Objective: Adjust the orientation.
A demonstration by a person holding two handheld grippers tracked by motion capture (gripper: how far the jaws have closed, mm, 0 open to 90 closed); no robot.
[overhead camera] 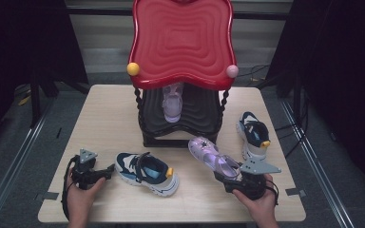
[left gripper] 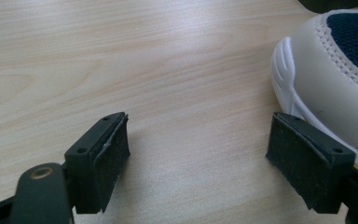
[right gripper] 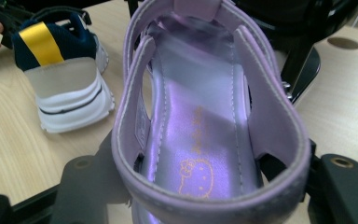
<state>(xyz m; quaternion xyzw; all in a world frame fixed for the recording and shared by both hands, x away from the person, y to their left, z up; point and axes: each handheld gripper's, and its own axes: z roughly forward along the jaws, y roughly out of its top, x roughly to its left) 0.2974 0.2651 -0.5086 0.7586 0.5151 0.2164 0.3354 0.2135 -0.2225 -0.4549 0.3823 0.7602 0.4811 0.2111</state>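
Note:
A purple sandal (overhead camera: 213, 154) tilts above the table in front of the rack, heel toward me, and my right gripper (overhead camera: 227, 176) is shut on that heel. In the right gripper view the sandal's heel strap (right gripper: 205, 116) sits between the two black jaws. Its twin sandal (overhead camera: 173, 102) stands on the rack's lower black shelf. A navy and white sneaker (overhead camera: 147, 173) lies on the table left of centre. My left gripper (overhead camera: 108, 171) rests open just left of the sneaker's toe (left gripper: 326, 70), with bare wood between its fingers (left gripper: 105, 158).
A black rack (overhead camera: 180, 128) with a wavy red top (overhead camera: 182, 40) stands at the table's middle back. A second navy sneaker (overhead camera: 253, 133) sits to the right of it. The wooden table (overhead camera: 104, 114) has its edges on all sides, with dark floor beyond.

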